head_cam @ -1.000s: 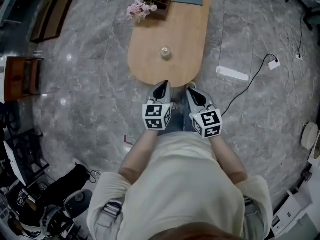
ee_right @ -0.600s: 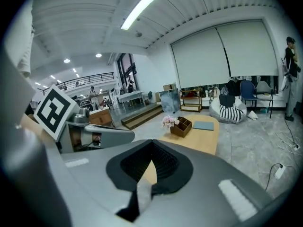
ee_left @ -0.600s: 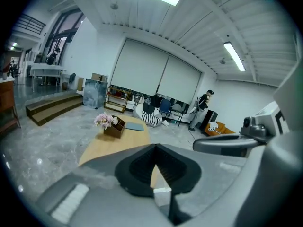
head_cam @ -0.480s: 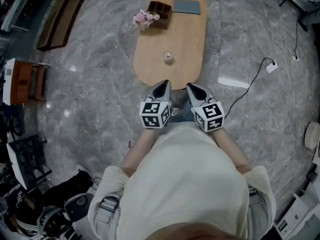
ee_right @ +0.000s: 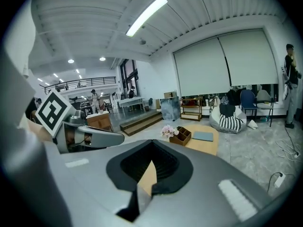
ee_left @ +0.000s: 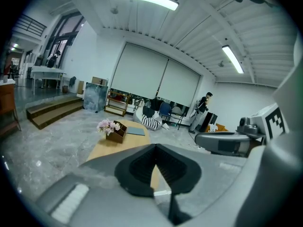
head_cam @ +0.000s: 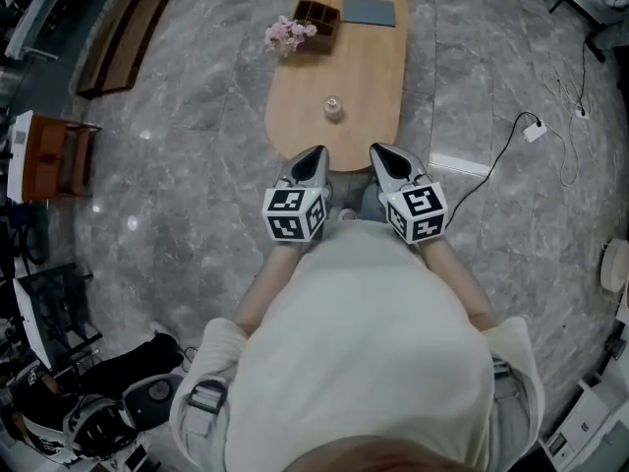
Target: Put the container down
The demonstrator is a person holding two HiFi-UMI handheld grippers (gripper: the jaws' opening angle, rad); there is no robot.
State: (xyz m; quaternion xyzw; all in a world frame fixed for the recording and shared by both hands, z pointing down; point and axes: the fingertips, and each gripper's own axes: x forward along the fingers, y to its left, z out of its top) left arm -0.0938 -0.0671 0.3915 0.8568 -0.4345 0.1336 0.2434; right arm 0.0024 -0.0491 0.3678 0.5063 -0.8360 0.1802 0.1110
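Observation:
A small pale container (head_cam: 333, 108) stands upright on the oval wooden table (head_cam: 369, 87), near the table's near end, with nothing touching it. My left gripper (head_cam: 316, 151) and right gripper (head_cam: 377, 149) hang side by side over the table's near edge, well short of the container. Both are shut with nothing between their jaws. In the left gripper view the left gripper (ee_left: 156, 145) points along the table, and the container is hidden behind its jaws. The right gripper (ee_right: 152, 142) likewise hides it in the right gripper view.
At the table's far end stand a brown divided box (head_cam: 316, 12) with pink flowers (head_cam: 289, 32) and a flat blue-grey pad (head_cam: 369, 12). A black cable with a white plug (head_cam: 535, 129) lies on the marble floor to the right. A wooden cabinet (head_cam: 57, 157) stands left.
The head view has shifted a little. Both grippers have drawn slightly apart and nearer the table's edge, still shut. The container has not moved on the table.

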